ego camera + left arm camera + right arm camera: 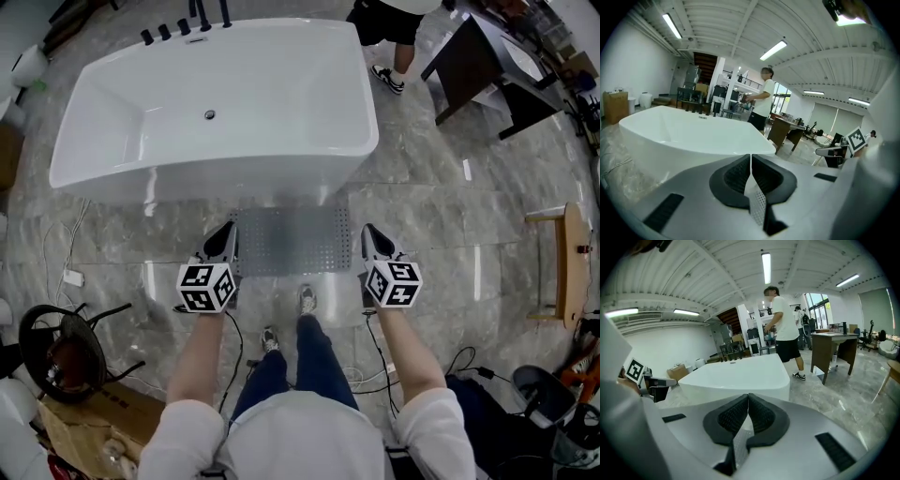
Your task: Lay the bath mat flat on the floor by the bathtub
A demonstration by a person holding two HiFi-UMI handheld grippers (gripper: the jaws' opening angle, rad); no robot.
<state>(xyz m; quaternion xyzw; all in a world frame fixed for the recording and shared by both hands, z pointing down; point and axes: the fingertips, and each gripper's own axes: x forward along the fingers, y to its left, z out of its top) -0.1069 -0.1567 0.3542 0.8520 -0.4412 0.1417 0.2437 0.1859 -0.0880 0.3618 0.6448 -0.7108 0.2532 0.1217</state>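
Grey marble floor [450, 216], white bathtub [216, 112] ahead. The perforated grey bath mat [295, 239] is stretched between my two grippers just in front of the tub's near side, seemingly off the floor; the left gripper [229, 234] and right gripper [367, 234] each have their jaws pressed together on a side edge, pinching the thin sheet. I judge this as positioning, laying not yet done: next calls for lowering both hands evenly, mat taut and square to the tub, then letting go. No brand or readable writing; only square markers on the gripper cubes [206, 286].
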